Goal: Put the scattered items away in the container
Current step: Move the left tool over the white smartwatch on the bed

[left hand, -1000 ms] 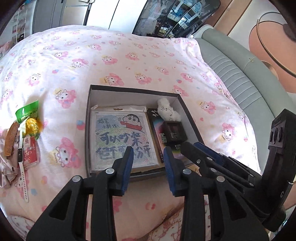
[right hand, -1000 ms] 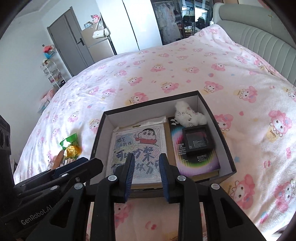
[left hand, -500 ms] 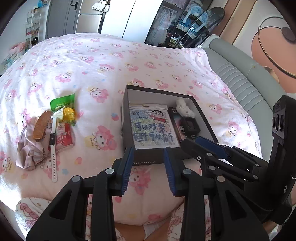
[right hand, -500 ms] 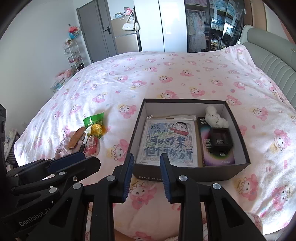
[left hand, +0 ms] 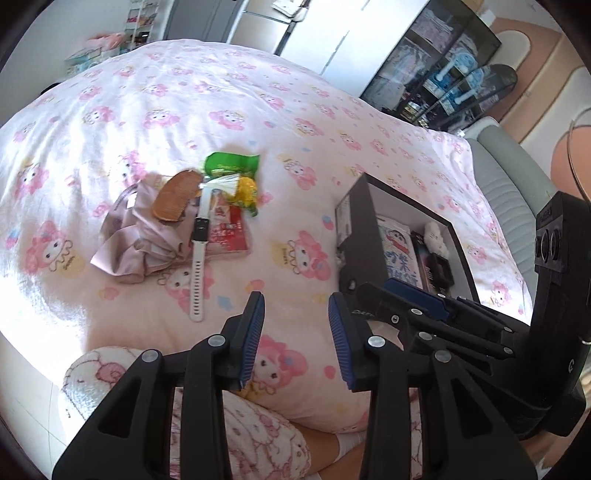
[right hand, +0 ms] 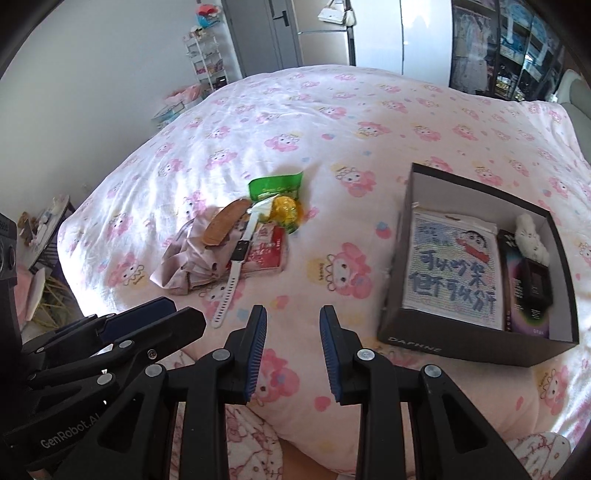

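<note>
- A bed (right hand: 332, 122) with a pink cartoon-print cover fills both views; a white shelf rack (right hand: 205, 55), a grey door (right hand: 266, 33) and a dark glass cabinet (left hand: 439, 77) stand beyond it.
- A dark box (right hand: 461, 343), marked "DAPHNE" on its side, sits on the bed holding a cartoon picture pack (right hand: 454, 273) and a white plush toy (right hand: 530, 236).
- Well apart from the box lie a comb (right hand: 223, 225), a white watch (right hand: 232, 280), a green packet (right hand: 275, 186), a red packet (right hand: 267, 253) and pink cloth (right hand: 184, 262).
- The left gripper (left hand: 295, 336) points down at the bed, jaws opening, nothing between them.
- The right gripper (right hand: 293, 349) points down too, jaws parted and empty.
</note>
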### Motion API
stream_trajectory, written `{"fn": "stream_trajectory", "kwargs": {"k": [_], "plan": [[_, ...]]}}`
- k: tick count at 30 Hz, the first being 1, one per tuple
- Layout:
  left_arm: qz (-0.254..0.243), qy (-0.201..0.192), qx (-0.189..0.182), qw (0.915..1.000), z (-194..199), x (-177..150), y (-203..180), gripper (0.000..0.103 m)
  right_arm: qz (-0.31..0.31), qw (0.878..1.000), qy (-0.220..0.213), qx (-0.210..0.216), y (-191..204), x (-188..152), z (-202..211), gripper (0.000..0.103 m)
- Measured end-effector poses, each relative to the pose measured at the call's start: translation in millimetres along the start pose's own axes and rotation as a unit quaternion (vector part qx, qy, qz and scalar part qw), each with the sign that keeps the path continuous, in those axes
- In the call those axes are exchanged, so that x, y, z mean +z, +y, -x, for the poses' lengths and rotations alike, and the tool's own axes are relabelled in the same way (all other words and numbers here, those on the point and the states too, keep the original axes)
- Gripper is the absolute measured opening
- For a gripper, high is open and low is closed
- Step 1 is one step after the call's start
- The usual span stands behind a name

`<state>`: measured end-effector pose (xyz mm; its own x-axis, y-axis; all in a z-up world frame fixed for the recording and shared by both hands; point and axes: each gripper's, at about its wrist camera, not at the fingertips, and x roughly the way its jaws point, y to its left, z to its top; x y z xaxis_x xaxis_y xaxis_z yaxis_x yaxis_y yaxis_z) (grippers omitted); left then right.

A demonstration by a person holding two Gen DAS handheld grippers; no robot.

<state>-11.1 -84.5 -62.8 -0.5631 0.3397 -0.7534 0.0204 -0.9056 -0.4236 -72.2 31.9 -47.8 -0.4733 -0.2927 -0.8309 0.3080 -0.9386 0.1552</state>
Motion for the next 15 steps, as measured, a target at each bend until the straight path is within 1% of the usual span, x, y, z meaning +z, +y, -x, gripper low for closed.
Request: {"fn": "stream_trajectory", "kwargs": {"k": [4, 7, 9, 10, 12, 13, 15], "plan": [[0.069, 0.000, 0.019, 0.9974, -9.1, 0.0, 43.7, 0.037, 0.018, 0.999, 0.027, 0.015, 22.5, 10.3, -29.7, 0.026], [0.130, 0.001, 0.027, 0.9911, -21.8, 4.4, 80.1, 0.037, 0.026, 0.998, 0.048, 0.022, 31.9, 15.8, -53.8, 0.026], [0.158, -0.001, 0.040, 0.9867, -33.2, 9.3, 99.9, 0.037, 0.029, 0.997, 0.065, 0.024, 35.2, 16.4, -71.4, 0.026], [0.169, 0.003, 0.040, 0.9848, -40.5, 12.3, 109.1, 0.037, 0.026, 0.997, 0.073, 0.026, 35.2, 15.7, -80.3, 0.026], [0.193, 0.024, 0.021, 0.9808, -60.4, 18.0, 123.0, 0.037, 0.014, 0.996, 0.085, 0.032, 31.8, 12.2, -94.4, 0.026], [0.203, 0.041, 0.008, 0.9784, -73.0, 19.9, 127.0, 0.037, 0.007, 0.995, 0.089, 0.037, 29.3, 10.0, -100.4, 0.026], [0.216, 0.070, 0.001, 0.9739, -94.3, 23.4, 128.3, 0.037, -0.002, 0.994, 0.100, 0.047, 26.2, 6.1, -114.0, 0.026]]}}
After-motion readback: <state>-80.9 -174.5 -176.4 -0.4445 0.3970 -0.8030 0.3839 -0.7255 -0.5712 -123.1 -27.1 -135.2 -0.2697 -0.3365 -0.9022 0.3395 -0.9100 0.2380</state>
